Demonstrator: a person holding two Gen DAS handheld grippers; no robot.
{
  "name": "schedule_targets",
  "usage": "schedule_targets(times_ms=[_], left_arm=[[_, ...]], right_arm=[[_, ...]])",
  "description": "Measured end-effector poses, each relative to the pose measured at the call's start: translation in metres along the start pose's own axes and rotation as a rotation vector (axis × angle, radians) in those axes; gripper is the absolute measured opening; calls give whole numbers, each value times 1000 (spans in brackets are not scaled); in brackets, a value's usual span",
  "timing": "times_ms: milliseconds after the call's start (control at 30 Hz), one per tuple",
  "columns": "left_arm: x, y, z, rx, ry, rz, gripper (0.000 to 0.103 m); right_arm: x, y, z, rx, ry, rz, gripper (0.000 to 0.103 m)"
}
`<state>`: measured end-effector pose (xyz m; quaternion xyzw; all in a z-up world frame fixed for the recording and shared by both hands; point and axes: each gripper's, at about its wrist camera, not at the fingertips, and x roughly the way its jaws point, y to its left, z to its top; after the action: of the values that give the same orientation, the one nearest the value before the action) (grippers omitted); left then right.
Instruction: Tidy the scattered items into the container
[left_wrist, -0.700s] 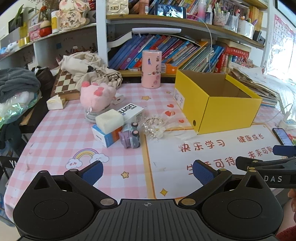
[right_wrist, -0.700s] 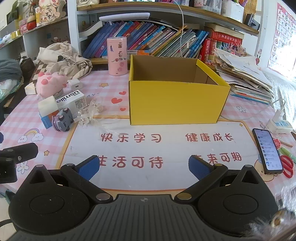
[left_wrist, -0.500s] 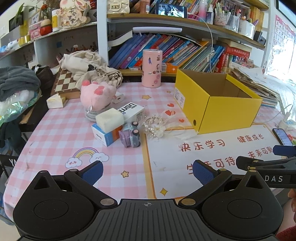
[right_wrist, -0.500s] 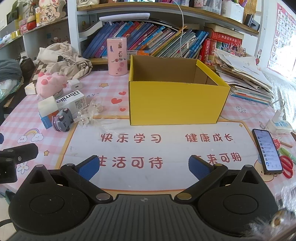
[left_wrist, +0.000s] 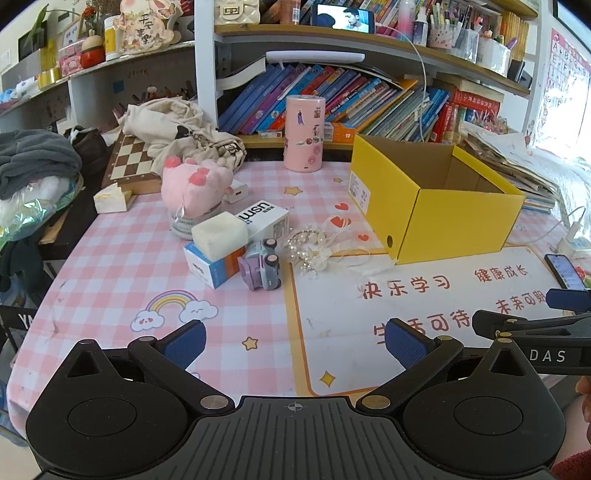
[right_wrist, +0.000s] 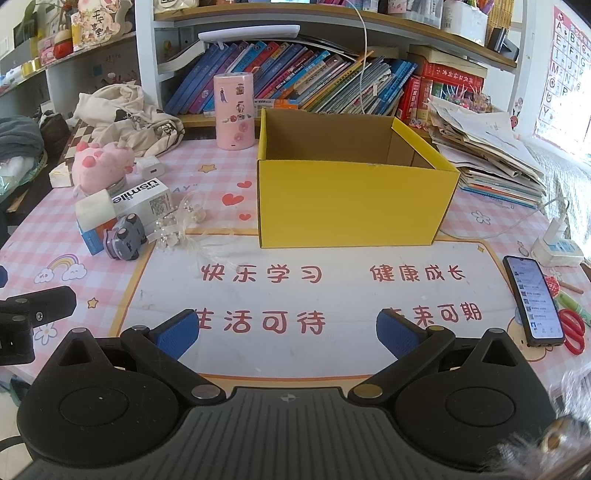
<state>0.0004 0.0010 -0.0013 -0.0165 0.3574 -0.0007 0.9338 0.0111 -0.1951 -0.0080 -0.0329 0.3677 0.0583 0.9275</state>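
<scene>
Well, both claws hung wide open over the near edge of the table and neither had hold of anything: the left gripper (left_wrist: 293, 341) sat above pink gingham cloth (left_wrist: 122, 258), the right gripper (right_wrist: 286, 332) above a white mat (right_wrist: 332, 295) printed with red Chinese characters. A bit of black housing at the right edge of the left view carried the letters "DAS".

The yellow box (right_wrist: 351, 203) stood open and looked empty at the mat's far edge, with a small white label on its short side in the left view. Left of it lay the scattered lot, huddled close together: a white carton (right_wrist: 142, 201) reading "usmile", a white block (left_wrist: 219, 234) resting on a blue and orange carton (left_wrist: 214, 266), a little purple toy car (left_wrist: 260, 267) tipped on its side just beside that, a tangle of pearl beads (left_wrist: 308, 251), and a pink plush toy (left_wrist: 194, 184) behind them.

A phone (right_wrist: 532, 304) lay screen-up on the right, red scissors (right_wrist: 572, 330) beside it. Behind the table, shelves (right_wrist: 295, 62) were crammed with leaning children's books, a pink cylinder (right_wrist: 234, 110) with stickers stood in front, and an alphabet poster (right_wrist: 569, 70) hung on the right wall.
</scene>
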Motion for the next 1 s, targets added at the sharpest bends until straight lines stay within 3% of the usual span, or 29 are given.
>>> schedule_targets(times_ms=[1000], left_arm=[[-3,-1,-1,-1,3,9,103]], right_arm=[[-4,-1,-3,0,-2,0,103]])
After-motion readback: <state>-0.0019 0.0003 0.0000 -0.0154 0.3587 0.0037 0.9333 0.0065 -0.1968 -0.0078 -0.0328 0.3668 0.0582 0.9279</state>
